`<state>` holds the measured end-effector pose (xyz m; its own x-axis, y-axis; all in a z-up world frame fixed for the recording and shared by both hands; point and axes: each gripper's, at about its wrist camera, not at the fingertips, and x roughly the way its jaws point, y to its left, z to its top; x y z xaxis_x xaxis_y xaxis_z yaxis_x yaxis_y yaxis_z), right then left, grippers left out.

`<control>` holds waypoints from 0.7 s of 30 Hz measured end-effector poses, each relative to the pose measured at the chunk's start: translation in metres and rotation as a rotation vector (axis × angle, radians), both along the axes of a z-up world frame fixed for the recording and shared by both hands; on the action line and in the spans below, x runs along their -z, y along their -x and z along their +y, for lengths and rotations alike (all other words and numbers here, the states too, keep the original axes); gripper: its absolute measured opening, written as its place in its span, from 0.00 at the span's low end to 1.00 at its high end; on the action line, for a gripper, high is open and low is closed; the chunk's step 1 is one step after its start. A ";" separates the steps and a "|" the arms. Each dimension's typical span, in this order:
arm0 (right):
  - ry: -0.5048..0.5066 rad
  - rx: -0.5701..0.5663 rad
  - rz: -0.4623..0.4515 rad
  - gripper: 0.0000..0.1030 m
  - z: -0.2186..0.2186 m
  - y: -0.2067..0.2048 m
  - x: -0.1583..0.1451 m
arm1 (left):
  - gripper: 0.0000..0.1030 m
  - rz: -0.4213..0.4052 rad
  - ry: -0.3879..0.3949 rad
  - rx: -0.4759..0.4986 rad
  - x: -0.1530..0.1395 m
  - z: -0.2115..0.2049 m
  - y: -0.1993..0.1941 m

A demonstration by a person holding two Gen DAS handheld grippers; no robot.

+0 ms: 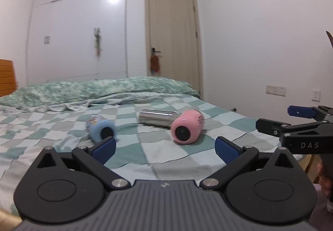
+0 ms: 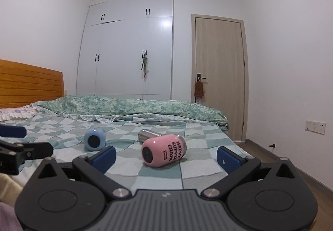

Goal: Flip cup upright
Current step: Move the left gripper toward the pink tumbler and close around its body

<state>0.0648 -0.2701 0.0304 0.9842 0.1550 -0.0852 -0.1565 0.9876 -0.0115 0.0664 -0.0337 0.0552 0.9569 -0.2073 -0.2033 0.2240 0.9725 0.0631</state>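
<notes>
Three cups lie on their sides on the checked bedspread (image 1: pixel 156 154). A pink cup (image 1: pixel 186 127) with black lettering lies with its base toward me; it also shows in the right wrist view (image 2: pixel 163 152). A blue cup (image 1: pixel 101 129) lies to its left, also seen from the right wrist (image 2: pixel 94 139). A steel cup (image 1: pixel 157 117) lies behind the pink one, and shows in the right wrist view (image 2: pixel 147 135). My left gripper (image 1: pixel 165 148) is open and empty, short of the cups. My right gripper (image 2: pixel 166 157) is open and empty, just short of the pink cup.
A rumpled green quilt (image 2: pixel 129 108) lies across the far side of the bed. A wooden headboard (image 2: pixel 29 83) is at the left. White wardrobes (image 2: pixel 129 50) and a door (image 2: pixel 219 77) stand behind. The bed's right edge drops to the floor (image 2: pixel 291 168).
</notes>
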 end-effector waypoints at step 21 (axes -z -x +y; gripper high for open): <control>0.094 0.006 0.128 1.00 -0.046 -0.167 -0.027 | 1.00 0.223 -0.163 0.104 -0.025 -0.075 -0.191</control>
<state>0.2316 -0.3161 0.0572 0.9653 0.1345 -0.2238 -0.1567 0.9840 -0.0846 0.2577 -0.1088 0.0802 0.8603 -0.2494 -0.4446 0.3481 0.9246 0.1549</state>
